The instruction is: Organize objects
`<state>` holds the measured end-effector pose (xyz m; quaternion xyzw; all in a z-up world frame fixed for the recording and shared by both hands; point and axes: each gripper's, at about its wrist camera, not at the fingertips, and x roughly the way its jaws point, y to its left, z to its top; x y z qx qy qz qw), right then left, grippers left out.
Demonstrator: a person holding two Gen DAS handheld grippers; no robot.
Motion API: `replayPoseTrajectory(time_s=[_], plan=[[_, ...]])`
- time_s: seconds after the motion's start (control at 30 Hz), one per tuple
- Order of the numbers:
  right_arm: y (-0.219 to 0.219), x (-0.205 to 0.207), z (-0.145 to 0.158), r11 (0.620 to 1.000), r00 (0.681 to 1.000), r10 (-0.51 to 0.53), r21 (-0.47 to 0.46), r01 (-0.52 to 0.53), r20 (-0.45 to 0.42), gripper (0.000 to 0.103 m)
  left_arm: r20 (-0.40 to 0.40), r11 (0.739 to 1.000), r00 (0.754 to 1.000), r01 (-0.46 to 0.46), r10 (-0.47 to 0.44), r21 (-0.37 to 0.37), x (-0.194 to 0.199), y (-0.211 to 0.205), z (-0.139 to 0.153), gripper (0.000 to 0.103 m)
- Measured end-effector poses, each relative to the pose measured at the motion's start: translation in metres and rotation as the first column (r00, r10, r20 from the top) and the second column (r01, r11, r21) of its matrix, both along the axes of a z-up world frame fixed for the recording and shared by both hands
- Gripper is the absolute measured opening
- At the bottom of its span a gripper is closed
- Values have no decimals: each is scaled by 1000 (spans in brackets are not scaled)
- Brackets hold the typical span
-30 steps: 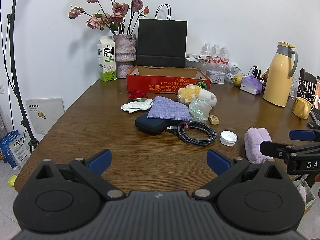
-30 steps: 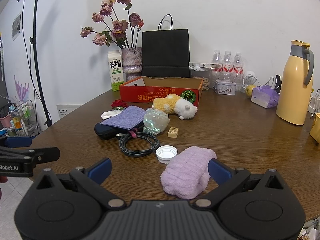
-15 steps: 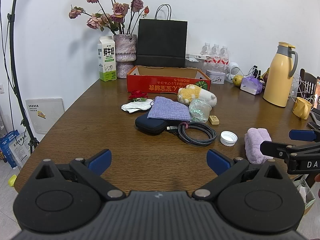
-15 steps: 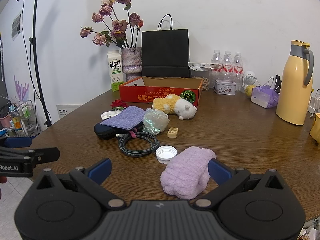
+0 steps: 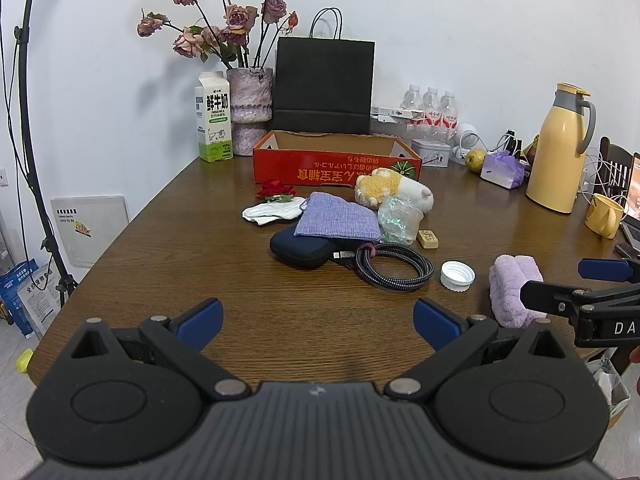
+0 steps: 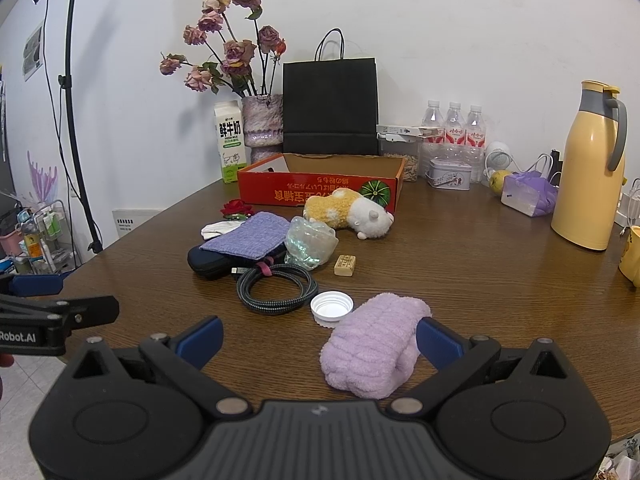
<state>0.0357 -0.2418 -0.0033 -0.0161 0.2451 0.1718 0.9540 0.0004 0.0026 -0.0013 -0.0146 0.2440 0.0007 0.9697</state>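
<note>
Both tongs spread, empty; lilac towel roll (image 6: 374, 348) sits inside right tongs (image 6: 318, 338), against its right finger, long axis pointing away, left tongs (image 5: 318, 318) well apart.

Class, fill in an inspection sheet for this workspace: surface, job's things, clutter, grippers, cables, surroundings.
Surface: brown wooden table.
Job's things: purple towel, white cap, plush toy, purple pouch lying on dark case; red box behind them.
Clutter: yellow thermos, milk carton, black bag, water bottles.
Grippers: left gripper open, empty; right gripper open, towel between its fingers.
Cables: coiled braided cable.
Surroundings: white wall, light stand.
</note>
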Motion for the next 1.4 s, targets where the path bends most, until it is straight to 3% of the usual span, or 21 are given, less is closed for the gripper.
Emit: replayPoseTrajectory(time_s=[0.6,1.13,1.4], plan=[[-4,12,-15,1000,999,-24,-12,24,-24,103,-34,1000,999,15,-16,-12,10,-5,-13,103],[-21,46,-44,997,996,-68,-50,66,-50,103,-85,999,996,23,-25,-28,41,-17,-28,103],[-24,68,-53,997,997,-42,-69,38,-61,103,-109,1000,994,20,-22,-21,58,-27,-35,103]])
